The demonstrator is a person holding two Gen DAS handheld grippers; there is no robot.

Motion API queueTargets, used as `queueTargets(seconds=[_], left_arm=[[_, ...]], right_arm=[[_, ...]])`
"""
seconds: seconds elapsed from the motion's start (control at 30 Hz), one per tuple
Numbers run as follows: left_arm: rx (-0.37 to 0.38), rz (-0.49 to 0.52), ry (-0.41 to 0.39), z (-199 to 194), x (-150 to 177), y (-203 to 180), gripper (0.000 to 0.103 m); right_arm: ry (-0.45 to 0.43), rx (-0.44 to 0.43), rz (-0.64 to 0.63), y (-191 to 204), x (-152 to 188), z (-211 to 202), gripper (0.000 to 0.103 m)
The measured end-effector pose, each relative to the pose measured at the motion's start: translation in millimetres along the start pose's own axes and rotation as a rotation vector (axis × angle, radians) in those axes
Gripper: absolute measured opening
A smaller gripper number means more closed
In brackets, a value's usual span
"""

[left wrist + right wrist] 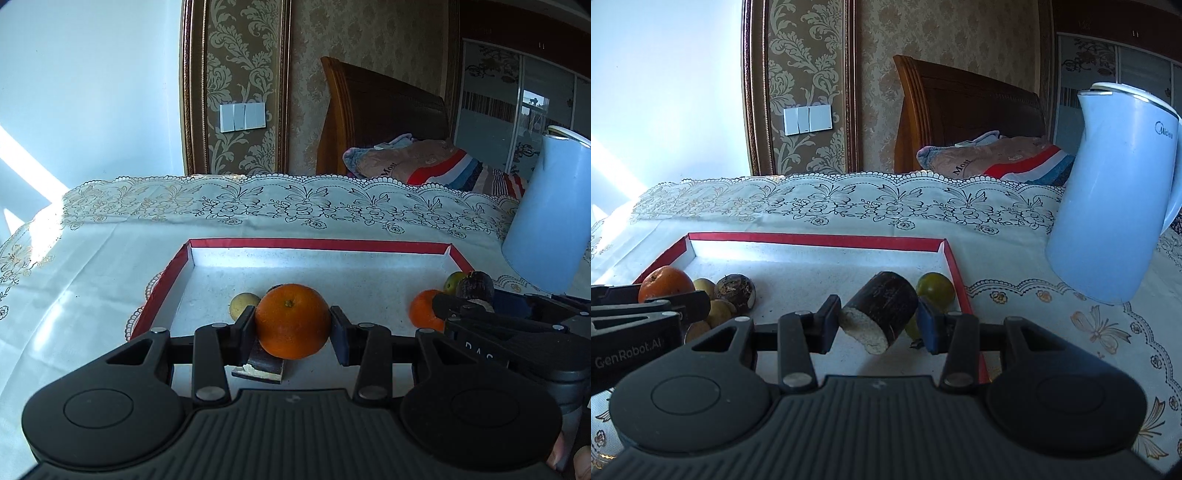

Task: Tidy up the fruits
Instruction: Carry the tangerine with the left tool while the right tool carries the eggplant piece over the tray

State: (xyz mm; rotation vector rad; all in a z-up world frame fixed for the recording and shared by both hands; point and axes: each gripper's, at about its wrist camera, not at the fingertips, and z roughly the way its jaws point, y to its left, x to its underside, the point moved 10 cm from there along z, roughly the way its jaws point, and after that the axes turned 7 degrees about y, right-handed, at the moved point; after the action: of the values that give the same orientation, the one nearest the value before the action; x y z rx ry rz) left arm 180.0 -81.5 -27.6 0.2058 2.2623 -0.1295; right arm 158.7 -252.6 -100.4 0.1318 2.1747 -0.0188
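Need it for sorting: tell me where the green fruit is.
In the right wrist view, the green fruit lies in the red-rimmed tray's far right corner, just behind the right gripper.

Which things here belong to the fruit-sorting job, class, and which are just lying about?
Belong to the job:
- orange, held in the left gripper
- dark sugarcane piece, held in the right gripper
- red-rimmed tray
- green fruit in the tray
- small orange

Just lying about:
- blue kettle
- lace tablecloth
- striped bedding
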Motion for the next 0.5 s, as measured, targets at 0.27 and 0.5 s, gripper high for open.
queueTargets(seconds=[0.27, 0.5], left_arm=[[-0.031, -0.039, 0.023, 28.4, -10.7, 13.6, 0.041], [-0.060, -0.042, 0.038, 41.5, -10.7, 19.6, 0.041]], right_arm=[[0.010, 0.014, -0.009, 5.6, -12.1, 33.0, 0.042], [-0.004, 0.023, -0.031, 9.1, -16.5, 40.4, 0.042]])
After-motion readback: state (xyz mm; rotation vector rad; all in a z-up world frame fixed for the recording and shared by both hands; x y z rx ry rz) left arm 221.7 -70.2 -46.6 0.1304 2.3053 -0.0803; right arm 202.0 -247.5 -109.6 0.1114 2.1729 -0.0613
